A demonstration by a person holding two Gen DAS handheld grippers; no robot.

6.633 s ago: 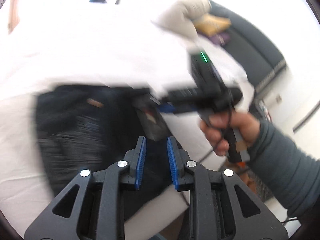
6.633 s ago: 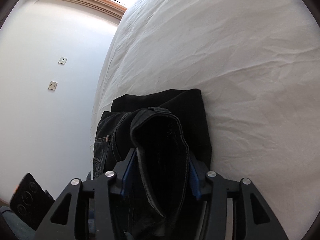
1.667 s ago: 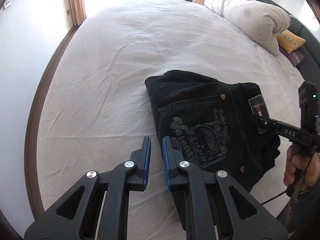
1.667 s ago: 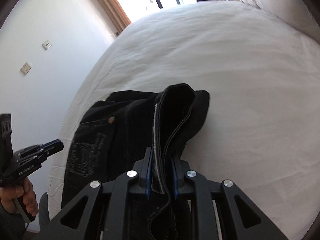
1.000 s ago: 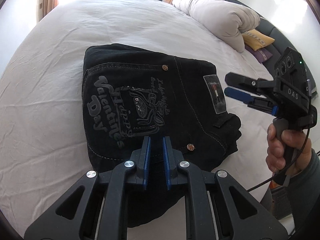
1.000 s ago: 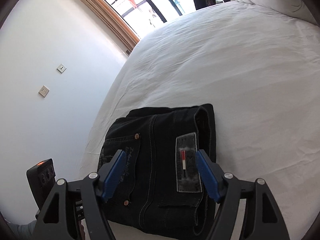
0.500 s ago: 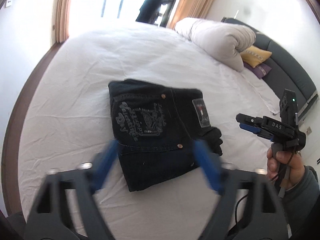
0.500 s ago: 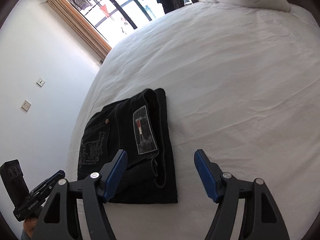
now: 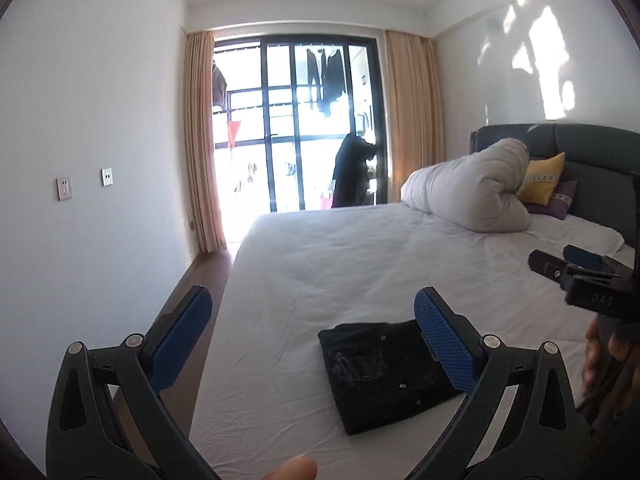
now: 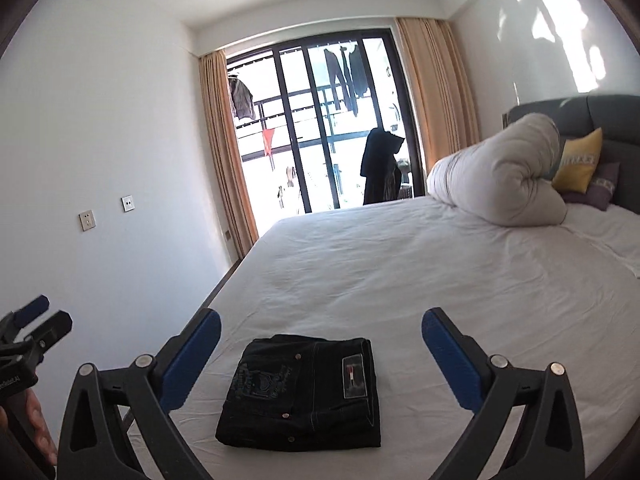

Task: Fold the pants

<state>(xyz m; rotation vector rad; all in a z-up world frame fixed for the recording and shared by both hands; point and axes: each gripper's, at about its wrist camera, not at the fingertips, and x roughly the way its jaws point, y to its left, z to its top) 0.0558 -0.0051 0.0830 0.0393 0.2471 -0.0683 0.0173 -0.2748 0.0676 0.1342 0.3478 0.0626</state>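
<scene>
The black pants [image 10: 304, 392] lie folded into a compact rectangle on the white bed [image 10: 440, 280], near its front left corner, back pocket and label facing up. They also show in the left wrist view [image 9: 380, 372]. My left gripper [image 9: 312, 328] is open and empty, raised well above and back from the pants. My right gripper [image 10: 320, 344] is open and empty, also held back above the pants. The right gripper shows at the right edge of the left wrist view [image 9: 568, 264]. The left gripper shows at the left edge of the right wrist view [image 10: 36, 320].
A rolled white duvet [image 10: 500, 180] and yellow and purple cushions [image 10: 576, 164] lie by the grey headboard [image 10: 580, 116]. A white wall [image 10: 100, 160] runs along the bed's left side. Glass balcony doors [image 10: 320, 128] with curtains stand beyond the bed.
Both grippers have pulled up and back from the pants. The left gripper has opened wide. The pants stay folded on the bed.
</scene>
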